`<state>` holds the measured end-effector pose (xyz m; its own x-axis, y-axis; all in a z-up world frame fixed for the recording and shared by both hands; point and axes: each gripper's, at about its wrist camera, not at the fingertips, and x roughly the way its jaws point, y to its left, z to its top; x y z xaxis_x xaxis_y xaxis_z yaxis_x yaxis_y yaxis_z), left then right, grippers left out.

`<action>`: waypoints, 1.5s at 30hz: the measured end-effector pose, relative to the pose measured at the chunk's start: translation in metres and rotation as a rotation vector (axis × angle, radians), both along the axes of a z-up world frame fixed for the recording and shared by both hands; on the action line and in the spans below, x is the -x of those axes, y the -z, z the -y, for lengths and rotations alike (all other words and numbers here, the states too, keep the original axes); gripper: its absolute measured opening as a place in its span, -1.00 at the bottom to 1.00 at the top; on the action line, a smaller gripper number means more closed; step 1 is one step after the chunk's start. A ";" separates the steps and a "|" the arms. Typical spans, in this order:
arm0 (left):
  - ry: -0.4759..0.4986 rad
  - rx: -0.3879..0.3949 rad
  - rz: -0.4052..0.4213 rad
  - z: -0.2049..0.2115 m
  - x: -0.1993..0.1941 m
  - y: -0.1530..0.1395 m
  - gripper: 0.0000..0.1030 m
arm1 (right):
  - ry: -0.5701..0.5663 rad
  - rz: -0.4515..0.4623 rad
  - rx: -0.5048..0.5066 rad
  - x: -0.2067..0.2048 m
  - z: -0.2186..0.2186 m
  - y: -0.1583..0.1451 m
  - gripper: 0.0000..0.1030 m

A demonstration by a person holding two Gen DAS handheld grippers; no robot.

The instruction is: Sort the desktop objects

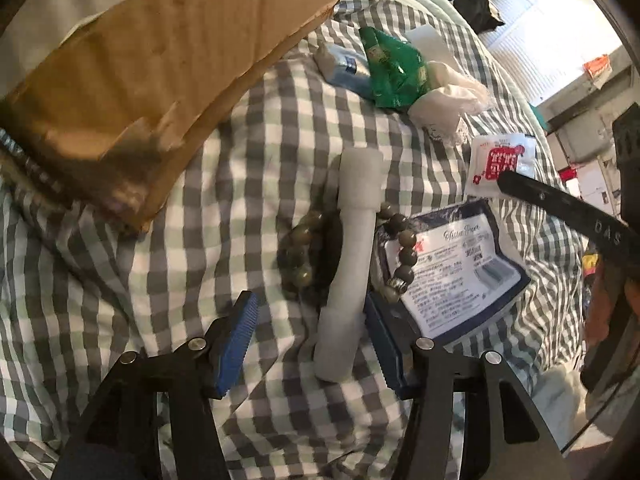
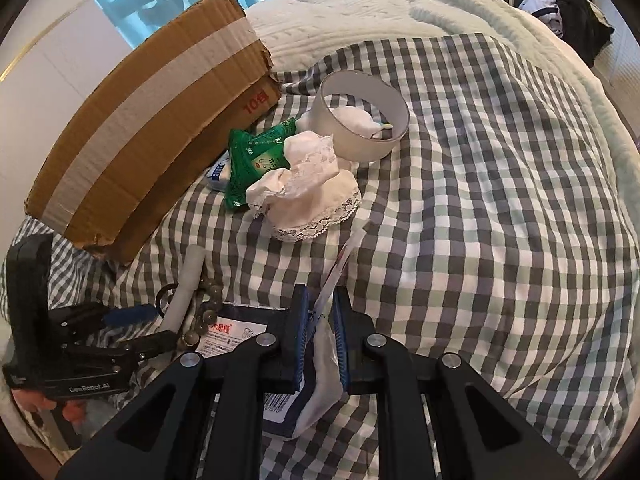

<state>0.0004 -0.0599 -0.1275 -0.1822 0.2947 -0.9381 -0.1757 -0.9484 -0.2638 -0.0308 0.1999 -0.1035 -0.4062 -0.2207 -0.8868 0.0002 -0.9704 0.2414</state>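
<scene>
My left gripper (image 1: pixel 310 324) is open, its blue pads on either side of the near end of a long white foam piece (image 1: pixel 347 264) lying on the checked cloth (image 1: pixel 200 216). A bead bracelet (image 1: pixel 402 258) lies across the foam piece and a dark blue tissue pack (image 1: pixel 452 272). My right gripper (image 2: pixel 320 320) is shut on a thin white sachet (image 2: pixel 326 344), held edge-on above the tissue pack (image 2: pixel 236 330). The sachet shows red print in the left wrist view (image 1: pixel 500 164).
A cardboard box (image 2: pixel 140 136) stands at the left. Near it lie a green packet (image 2: pixel 256 164), a blue-white tube (image 1: pixel 344 66), a lace-trimmed white cloth (image 2: pixel 312 196) and a white tape roll (image 2: pixel 360 120) with white stuff inside. A pale blanket (image 2: pixel 400 12) lies behind.
</scene>
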 end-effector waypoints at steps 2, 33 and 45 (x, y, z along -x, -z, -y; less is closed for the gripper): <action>0.045 0.010 -0.009 -0.003 -0.007 0.000 -0.30 | -0.004 -0.003 0.003 0.000 0.001 0.000 -0.76; 0.171 -0.140 -0.149 0.000 -0.034 -0.075 -0.65 | 0.020 -0.096 -0.024 -0.012 0.000 -0.047 -0.89; 0.073 -0.238 -0.314 0.019 -0.011 -0.150 -0.65 | -0.080 -0.204 -0.067 -0.005 0.040 -0.122 -0.93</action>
<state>0.0117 -0.0791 0.0229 -0.4203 0.5196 -0.7439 -0.3471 -0.8495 -0.3973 -0.0255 0.1595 0.0185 -0.5622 -0.2032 -0.8016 0.1203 -0.9791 0.1638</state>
